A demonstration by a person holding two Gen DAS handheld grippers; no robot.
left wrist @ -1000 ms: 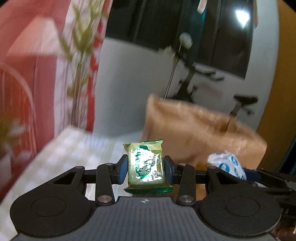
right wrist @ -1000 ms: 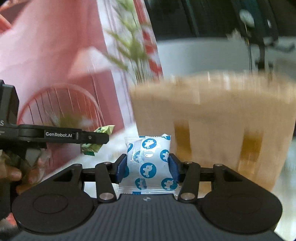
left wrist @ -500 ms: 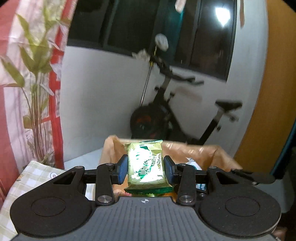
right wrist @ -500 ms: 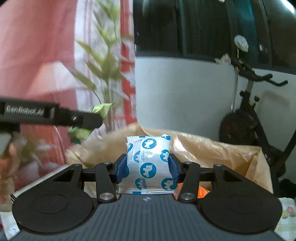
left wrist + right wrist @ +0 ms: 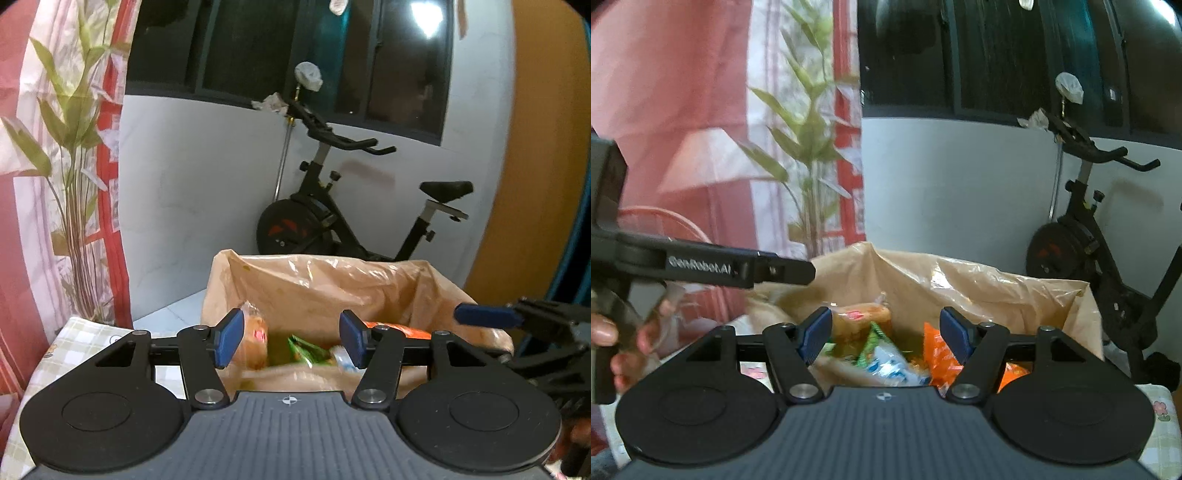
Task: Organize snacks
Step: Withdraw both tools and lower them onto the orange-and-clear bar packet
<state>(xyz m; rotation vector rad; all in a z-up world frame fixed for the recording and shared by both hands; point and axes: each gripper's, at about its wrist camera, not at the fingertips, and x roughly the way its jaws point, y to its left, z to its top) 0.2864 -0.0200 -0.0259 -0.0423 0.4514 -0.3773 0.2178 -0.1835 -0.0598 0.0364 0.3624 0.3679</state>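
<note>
Snacks lie piled inside the brown bag.
Your left claw and right claw, above the bag, are opening, empty; remaining snacks unseen.

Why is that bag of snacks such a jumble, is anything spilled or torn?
Nothing spilled or torn that shows. The snack packets lie tumbled at all angles inside the brown bag, blurred. Both the left gripper and right gripper are opening, with nothing between the pads.
</note>
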